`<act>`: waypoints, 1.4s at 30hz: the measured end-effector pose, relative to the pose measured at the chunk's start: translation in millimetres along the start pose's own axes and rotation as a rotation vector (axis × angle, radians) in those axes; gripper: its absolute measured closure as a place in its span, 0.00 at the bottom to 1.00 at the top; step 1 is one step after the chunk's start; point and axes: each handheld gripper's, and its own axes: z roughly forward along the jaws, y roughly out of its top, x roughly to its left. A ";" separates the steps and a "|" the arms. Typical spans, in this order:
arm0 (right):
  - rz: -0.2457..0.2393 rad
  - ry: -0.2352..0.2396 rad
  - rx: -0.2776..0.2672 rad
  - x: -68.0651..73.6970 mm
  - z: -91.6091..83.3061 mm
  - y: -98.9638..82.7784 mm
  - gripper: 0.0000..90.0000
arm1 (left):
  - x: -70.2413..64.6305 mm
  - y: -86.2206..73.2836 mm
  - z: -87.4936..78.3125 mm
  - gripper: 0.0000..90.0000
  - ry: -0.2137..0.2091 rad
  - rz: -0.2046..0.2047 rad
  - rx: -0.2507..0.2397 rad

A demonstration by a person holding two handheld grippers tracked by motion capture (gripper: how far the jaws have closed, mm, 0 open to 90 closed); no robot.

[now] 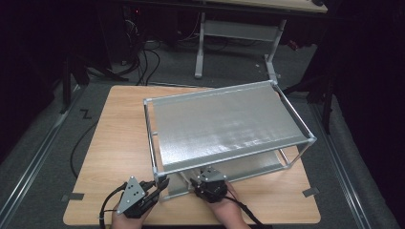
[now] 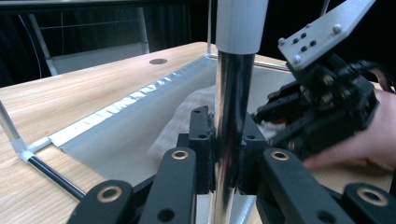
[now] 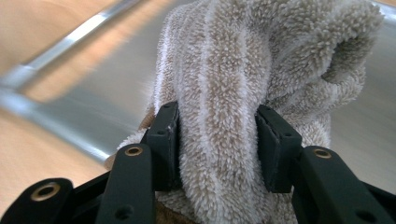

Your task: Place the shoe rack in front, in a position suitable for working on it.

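Two-tier shelf rack (image 1: pixel 224 125): chrome posts, grey sheet shelves, standing on a light wooden table (image 1: pixel 114 143) with its long side angled across the top. Upper shelf bare in the high view. Lower shelf (image 2: pixel 126 140), seen in the left gripper view, carries a pale fluffy towel (image 3: pixel 233 93) near its front edge, bunched and standing in a fold. Left gripper (image 2: pixel 227 154): jaws closed tight on the rack's front corner post (image 2: pixel 231 116), gripping it low down, just above the table. Right gripper (image 3: pixel 217 140): at the rack's front edge beside the left one, its nose under the upper shelf; jaws clamped on a thick fold of the towel, pile bulging out between and above the pads. Open room: broad strip of bare table on the left of the rack, narrower strip along the near edge where both hands rest; low clearance between the two shelves.
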 end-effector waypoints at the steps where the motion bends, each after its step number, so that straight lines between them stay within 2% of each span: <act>1: 0.009 0.019 0.007 7.6 1.2 2.8 0.62 | 0.0 0.0 0.0 0.89 0.000 0.000 0.000; 2: 0.026 0.028 0.024 15.5 2.1 5.4 0.62 | 0.0 0.0 0.0 0.89 0.000 -0.001 0.000; 3: 0.013 0.048 0.020 21.6 3.6 8.2 0.62 | 0.0 0.0 0.0 0.89 0.000 0.000 0.000; 4: -0.047 0.074 -0.023 24.8 7.5 11.1 0.62 | 0.0 -0.1 0.0 0.89 0.000 0.000 0.000; 5: -0.011 0.083 0.008 31.6 6.6 12.7 0.62 | -0.1 -0.2 0.0 0.89 -0.001 0.000 -0.001; 7: -0.029 0.119 -0.002 43.3 9.7 17.2 0.62 | -0.3 -0.4 0.0 0.89 0.000 -0.001 -0.002; 9: -0.037 0.120 -0.001 49.5 11.1 18.9 0.63 | -0.5 -0.6 0.0 0.89 0.001 -0.005 -0.004; 11: -0.016 0.121 0.014 51.0 10.8 19.0 0.63 | -0.6 -0.8 0.0 0.89 0.001 -0.007 -0.006; 13: -0.021 0.109 0.016 48.7 10.7 18.3 0.62 | -1.7 -0.7 0.6 0.89 -0.003 -0.005 -0.008; 14: -0.050 0.103 0.002 45.9 11.1 18.2 0.62 | -2.2 -0.5 0.9 0.89 -0.005 0.000 -0.005; 16: -0.052 0.089 0.015 42.6 9.1 16.8 0.62 | -3.1 -0.2 1.5 0.89 -0.007 0.006 -0.003; 17: -0.081 0.076 0.013 36.9 7.6 15.5 0.62 | -3.1 -0.1 1.6 0.89 -0.007 0.006 -0.002; 18: -0.089 0.064 0.012 32.1 6.5 13.7 0.62 | -3.0 0.0 1.5 0.89 -0.007 0.007 -0.002; 19: -0.066 0.054 0.023 29.5 4.9 12.0 0.62 | -2.9 0.0 1.5 0.89 -0.009 0.008 -0.002; 21: -0.062 0.022 0.032 15.8 0.6 7.0 0.62 | -2.9 0.2 1.5 0.89 -0.008 0.008 0.001; 23: -0.086 0.000 0.014 2.3 -2.1 2.6 0.62 | -3.2 0.3 1.7 0.89 -0.007 0.007 0.000; 25: -0.053 -0.042 0.044 -11.5 -9.0 -3.5 0.62 | -3.3 0.5 1.5 0.89 -0.006 0.008 0.003; 27: -0.044 -0.072 0.044 -31.4 -15.3 -11.5 0.62 | -3.4 0.4 1.6 0.89 -0.004 0.008 0.002; 33: 0.056 -0.169 0.068 -80.6 -35.9 -34.6 0.62 | -3.2 0.5 1.5 0.89 -0.005 0.007 0.003; 34: 0.060 -0.182 0.067 -88.7 -39.0 -38.1 0.62 | -3.6 0.6 1.7 0.89 -0.003 0.004 0.002; 36: 0.075 -0.206 0.069 -101.7 -44.7 -44.4 0.62 | -3.9 0.5 1.6 0.89 -0.001 0.004 0.001; 37: 0.105 -0.225 0.074 -109.5 -48.8 -48.7 0.62 | -3.9 0.5 1.6 0.89 -0.001 0.004 0.002; 39: 0.113 -0.257 0.077 -123.6 -55.4 -55.3 0.62 | -3.6 0.7 1.6 0.89 -0.003 0.005 0.003; 42: 0.161 -0.301 0.082 -141.7 -64.3 -64.2 0.62 | -3.6 0.7 1.6 0.89 -0.003 0.005 0.004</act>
